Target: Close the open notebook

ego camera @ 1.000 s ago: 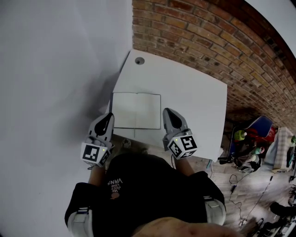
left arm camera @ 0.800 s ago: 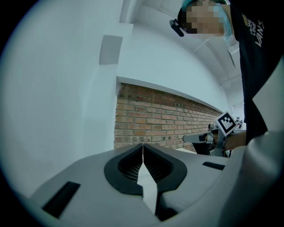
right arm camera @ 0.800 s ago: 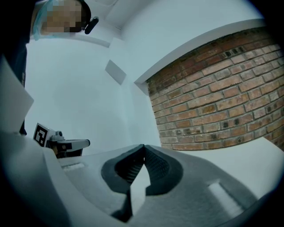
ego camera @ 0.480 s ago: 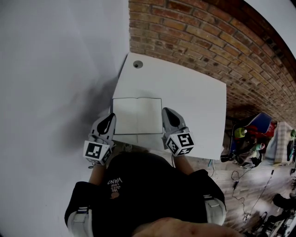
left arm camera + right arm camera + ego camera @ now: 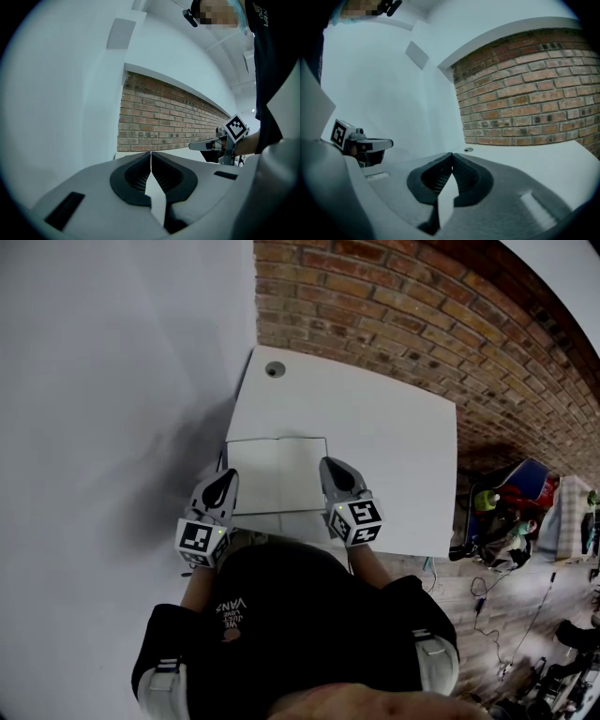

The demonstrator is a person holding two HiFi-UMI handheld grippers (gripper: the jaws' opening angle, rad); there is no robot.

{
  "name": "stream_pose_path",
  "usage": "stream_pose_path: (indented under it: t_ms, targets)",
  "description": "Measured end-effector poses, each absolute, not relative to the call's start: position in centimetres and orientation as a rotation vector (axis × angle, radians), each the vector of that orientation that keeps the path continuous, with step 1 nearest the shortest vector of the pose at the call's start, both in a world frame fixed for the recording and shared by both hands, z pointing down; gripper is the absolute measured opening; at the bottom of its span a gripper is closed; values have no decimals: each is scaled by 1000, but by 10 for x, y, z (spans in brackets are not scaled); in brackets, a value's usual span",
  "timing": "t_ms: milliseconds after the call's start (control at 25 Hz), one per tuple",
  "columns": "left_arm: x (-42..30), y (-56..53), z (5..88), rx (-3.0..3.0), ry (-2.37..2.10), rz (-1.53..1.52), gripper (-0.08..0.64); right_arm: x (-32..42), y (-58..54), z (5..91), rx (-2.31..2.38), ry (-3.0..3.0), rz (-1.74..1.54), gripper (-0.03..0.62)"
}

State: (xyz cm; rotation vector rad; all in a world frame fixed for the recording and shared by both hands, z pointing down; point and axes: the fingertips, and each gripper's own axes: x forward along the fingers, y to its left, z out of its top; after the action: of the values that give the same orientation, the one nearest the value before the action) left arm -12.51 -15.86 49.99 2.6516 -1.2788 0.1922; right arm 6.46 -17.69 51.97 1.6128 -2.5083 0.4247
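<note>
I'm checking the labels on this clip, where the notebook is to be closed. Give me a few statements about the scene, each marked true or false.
1. The notebook lies open on the white table. True.
2. The left hand-held gripper has its jaws wide apart. False: they are together, with nothing between them.
3. The right hand-held gripper grips a page. False: its jaws are together and empty.
4. A brick wall stands behind the table. True.

The white notebook (image 5: 277, 474) lies open and apparently flat at the white table's (image 5: 394, 446) near-left edge.
</note>
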Motion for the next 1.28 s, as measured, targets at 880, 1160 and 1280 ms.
stream_pose_path:
  t_ms: [880, 1160, 1280]
  targets:
    - [-129, -146, 594, 2580, -1166, 413, 14, 59, -169, 600, 1510, -2311, 415, -2]
    - [-134, -148, 615, 2509, -1177, 461, 14, 57, -174, 626, 1456, -2257, 441, -2]
    - [-135, -152, 621, 2480, -1189, 462, 14, 56, -177, 633, 1439, -2239, 444, -2]
